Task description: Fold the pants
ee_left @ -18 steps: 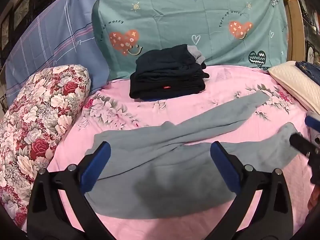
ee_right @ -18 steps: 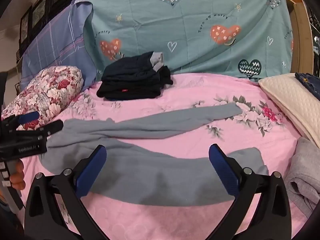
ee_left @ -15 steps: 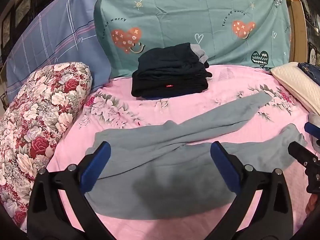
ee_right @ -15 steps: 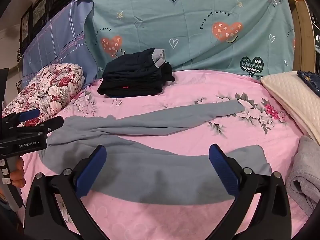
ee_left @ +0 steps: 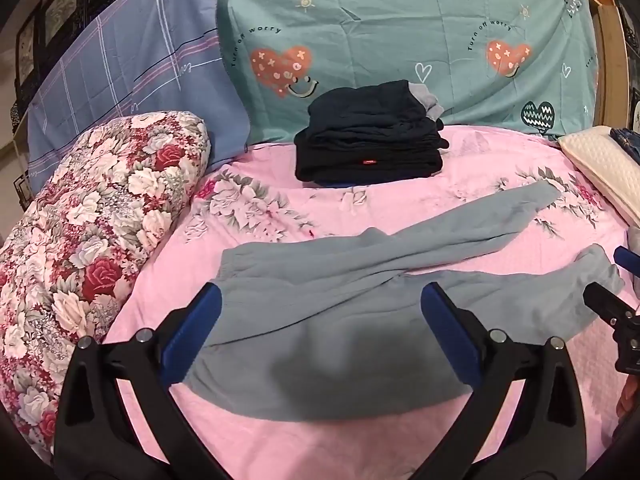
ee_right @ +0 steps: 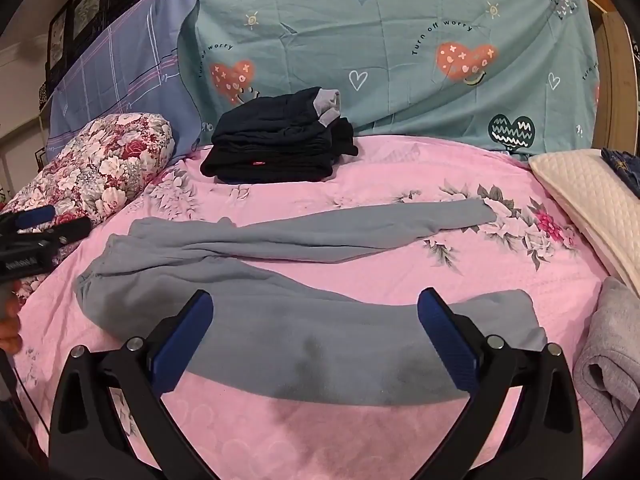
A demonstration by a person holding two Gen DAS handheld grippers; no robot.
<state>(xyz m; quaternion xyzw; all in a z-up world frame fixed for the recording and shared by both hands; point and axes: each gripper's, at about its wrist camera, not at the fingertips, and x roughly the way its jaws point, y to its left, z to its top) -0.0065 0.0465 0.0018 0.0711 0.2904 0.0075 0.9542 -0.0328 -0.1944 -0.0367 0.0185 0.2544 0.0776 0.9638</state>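
Note:
Grey-blue pants (ee_left: pixel 360 312) (ee_right: pixel 304 320) lie spread flat on the pink floral bed, waist to the left, both legs running right and splayed apart. My left gripper (ee_left: pixel 320 320) hovers open above the waist and seat, with nothing between its blue pads. My right gripper (ee_right: pixel 314 324) hangs open over the nearer leg, also empty. The right gripper's tip (ee_left: pixel 608 308) shows at the right edge of the left wrist view, by the near leg's cuff. The left gripper's tip (ee_right: pixel 44 228) shows at the left edge of the right wrist view, left of the waist.
A stack of folded dark clothes (ee_left: pixel 368 140) (ee_right: pixel 276 144) sits at the back against a teal heart-print sheet (ee_left: pixel 400 40). A floral bolster (ee_left: pixel 92 220) lies left, a cream pillow (ee_right: pixel 588 200) right, and a grey garment (ee_right: pixel 612 344) at the near right.
Both grippers stay open; the views have drifted slightly, so the pants and the folded stack sit a little further right and higher in frame. The pants have not moved.

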